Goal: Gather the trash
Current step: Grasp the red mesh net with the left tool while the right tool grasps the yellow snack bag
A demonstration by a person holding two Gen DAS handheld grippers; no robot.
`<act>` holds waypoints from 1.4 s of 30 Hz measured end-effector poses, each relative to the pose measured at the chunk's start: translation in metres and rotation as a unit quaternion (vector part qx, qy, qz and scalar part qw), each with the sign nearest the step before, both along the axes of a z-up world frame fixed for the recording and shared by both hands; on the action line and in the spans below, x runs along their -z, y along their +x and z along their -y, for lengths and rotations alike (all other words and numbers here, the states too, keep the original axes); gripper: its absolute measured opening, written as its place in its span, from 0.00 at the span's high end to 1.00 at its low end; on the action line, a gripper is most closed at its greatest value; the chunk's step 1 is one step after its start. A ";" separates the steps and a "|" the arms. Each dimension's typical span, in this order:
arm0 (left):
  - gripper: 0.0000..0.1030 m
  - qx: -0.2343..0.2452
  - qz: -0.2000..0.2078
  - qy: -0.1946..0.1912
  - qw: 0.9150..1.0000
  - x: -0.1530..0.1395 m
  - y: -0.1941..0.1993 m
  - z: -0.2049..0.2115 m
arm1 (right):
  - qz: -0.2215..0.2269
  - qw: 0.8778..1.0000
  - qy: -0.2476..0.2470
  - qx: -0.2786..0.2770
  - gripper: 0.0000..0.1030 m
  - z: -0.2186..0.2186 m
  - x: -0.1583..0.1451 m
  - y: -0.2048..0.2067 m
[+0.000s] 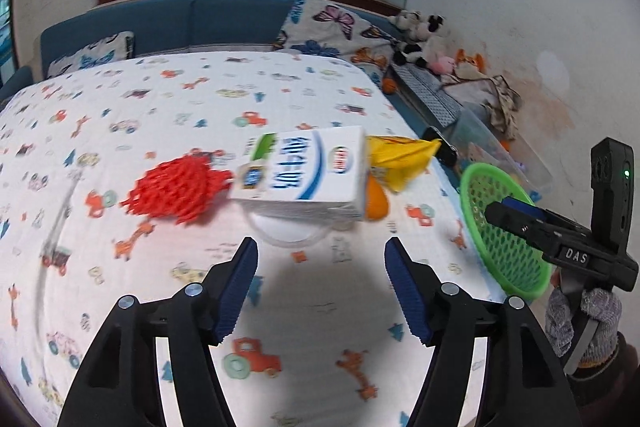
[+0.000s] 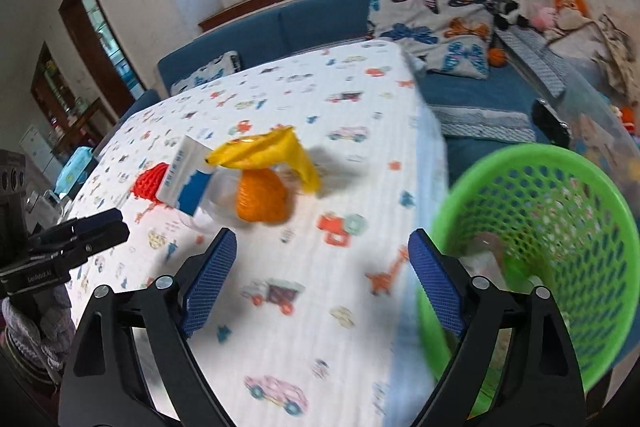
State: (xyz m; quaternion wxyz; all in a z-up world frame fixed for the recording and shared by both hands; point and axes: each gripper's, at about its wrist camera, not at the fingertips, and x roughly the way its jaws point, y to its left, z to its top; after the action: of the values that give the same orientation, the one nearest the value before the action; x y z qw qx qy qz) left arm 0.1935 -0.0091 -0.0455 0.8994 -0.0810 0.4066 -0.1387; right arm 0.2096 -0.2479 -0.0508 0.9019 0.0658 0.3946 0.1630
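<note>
**Trash heaped mid-bench, both grippers empty**

While the litter sits bunched in the middle of the bench, nothing is gripped yet. A white-and-blue paper milk carton [image 1: 298,173] lies on its side over a clear plastic cup [image 1: 286,229], touching a red foam mesh sleeve [image 1: 174,189], an orange mesh sleeve [image 2: 262,197] and a crumpled yellow wrapper [image 2: 266,155].

The left gripper [image 1: 320,267] faces the carton, fingers apart, probably lining up a grab. The right gripper [image 2: 322,267], fingers also apart, hangs near the green perforated plastic basket [image 2: 560,247] beside the bench's cartoon-print cloth [image 1: 200,99], likely placed there to receive the trash.
</note>
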 end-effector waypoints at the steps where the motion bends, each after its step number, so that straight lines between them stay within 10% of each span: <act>1: 0.37 -0.003 -0.001 -0.001 1.000 0.001 -0.001 -0.004 | 0.000 1.000 0.001 -0.006 0.15 -0.005 -0.001 0.005; 21: 0.34 -0.061 -0.017 0.005 0.998 0.014 0.005 -0.062 | -0.039 0.998 0.055 -0.009 0.15 -0.038 0.018 0.089; 31: 0.31 -0.078 -0.019 0.026 0.996 0.023 0.028 -0.081 | -0.065 0.995 0.074 -0.010 0.55 -0.033 0.030 0.091; 42: 0.26 -0.070 -0.011 0.071 0.995 0.036 0.075 -0.081 | -0.046 0.996 0.076 -0.007 0.71 -0.023 0.020 0.076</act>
State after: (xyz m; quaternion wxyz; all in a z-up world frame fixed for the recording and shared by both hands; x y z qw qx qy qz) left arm 0.2680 0.0722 -0.0816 0.9059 -0.0469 0.4184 -0.0458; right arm 0.2852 -0.2249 -0.0705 0.8738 0.1389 0.4230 0.1955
